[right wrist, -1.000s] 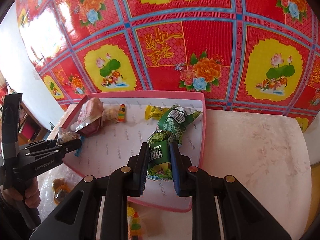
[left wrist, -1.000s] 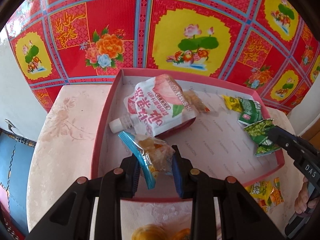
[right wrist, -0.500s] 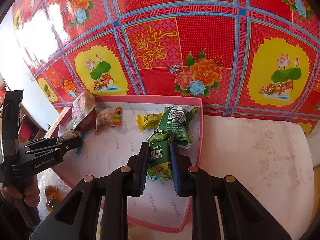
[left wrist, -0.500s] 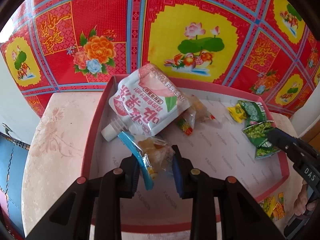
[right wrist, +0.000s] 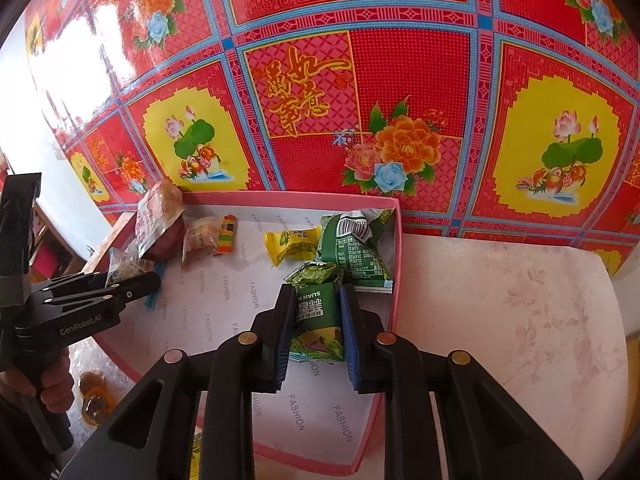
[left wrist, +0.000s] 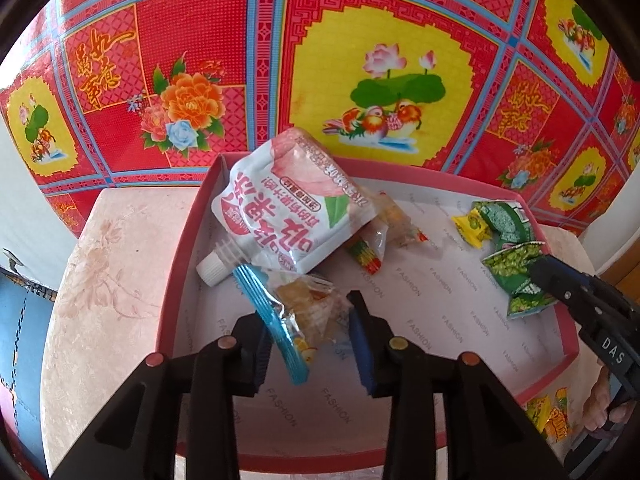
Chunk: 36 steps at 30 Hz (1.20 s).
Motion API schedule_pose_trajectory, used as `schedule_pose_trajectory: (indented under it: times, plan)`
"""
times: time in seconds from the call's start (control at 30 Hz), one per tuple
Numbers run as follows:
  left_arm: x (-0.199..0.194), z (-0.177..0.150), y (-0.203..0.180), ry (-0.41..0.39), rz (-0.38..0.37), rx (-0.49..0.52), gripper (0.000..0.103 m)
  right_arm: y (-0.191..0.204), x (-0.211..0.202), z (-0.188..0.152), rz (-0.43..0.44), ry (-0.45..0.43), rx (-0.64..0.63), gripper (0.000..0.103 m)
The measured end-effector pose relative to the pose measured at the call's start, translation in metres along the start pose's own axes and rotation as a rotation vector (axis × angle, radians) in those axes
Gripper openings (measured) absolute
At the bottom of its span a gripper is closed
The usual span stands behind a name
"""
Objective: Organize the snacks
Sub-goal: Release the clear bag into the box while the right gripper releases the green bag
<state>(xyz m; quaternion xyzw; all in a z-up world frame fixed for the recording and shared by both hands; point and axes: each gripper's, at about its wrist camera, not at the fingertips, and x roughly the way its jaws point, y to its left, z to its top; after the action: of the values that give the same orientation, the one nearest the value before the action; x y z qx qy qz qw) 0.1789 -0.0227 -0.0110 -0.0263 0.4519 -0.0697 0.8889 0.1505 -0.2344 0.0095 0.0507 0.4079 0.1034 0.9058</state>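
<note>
A pink-rimmed box point(left wrist: 188, 232) with a white floor lies on the table; it also shows in the right wrist view point(right wrist: 394, 264). My left gripper point(left wrist: 310, 318) is shut on a clear snack bag with a blue edge point(left wrist: 296, 312), held over the box's left side, just below a white and pink spout pouch point(left wrist: 288, 216). My right gripper point(right wrist: 314, 314) is shut on a green snack packet point(right wrist: 316, 316) over the box's right side, beside a larger green packet point(right wrist: 354, 248) and a yellow candy point(right wrist: 290, 244).
A small clear-wrapped snack and a striped candy point(right wrist: 228, 234) lie in the box's far part. Yellow snacks point(left wrist: 548, 416) lie on the table outside the box's near edge. A red, patterned cloth point(right wrist: 400, 80) hangs behind. The pale table top point(right wrist: 500, 320) extends to the right.
Both grippers have moved forward, farther over the box, each still holding its snack. The box and its contents look closer and lower in both views.
</note>
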Motion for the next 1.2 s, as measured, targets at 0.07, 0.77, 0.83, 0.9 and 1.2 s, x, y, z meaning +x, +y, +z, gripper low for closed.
schedule_pose_trajectory:
  times: [0.07,0.77,0.83,0.9,1.2]
  plan:
    - [-0.002,0.000,0.001,0.004,-0.010,-0.006,0.042,0.000,-0.002,-0.002,0.007,-0.002,0.005,0.032]
    - [-0.049,-0.017,-0.003,-0.028,-0.083,0.007,0.060,0.004,-0.052,-0.019,0.043,-0.069,0.029,0.046]
    - [-0.053,-0.015,-0.001,-0.038,-0.073,0.009,0.061,0.006,-0.056,-0.020,0.044,-0.072,0.025,0.046]
    - [-0.058,-0.015,0.000,-0.047,-0.068,0.010,0.061,0.008,-0.062,-0.021,0.047,-0.078,0.020,0.046]
    - [-0.070,-0.015,0.002,-0.067,-0.054,-0.002,0.061,0.013,-0.072,-0.025,0.049,-0.084,0.016,0.046]
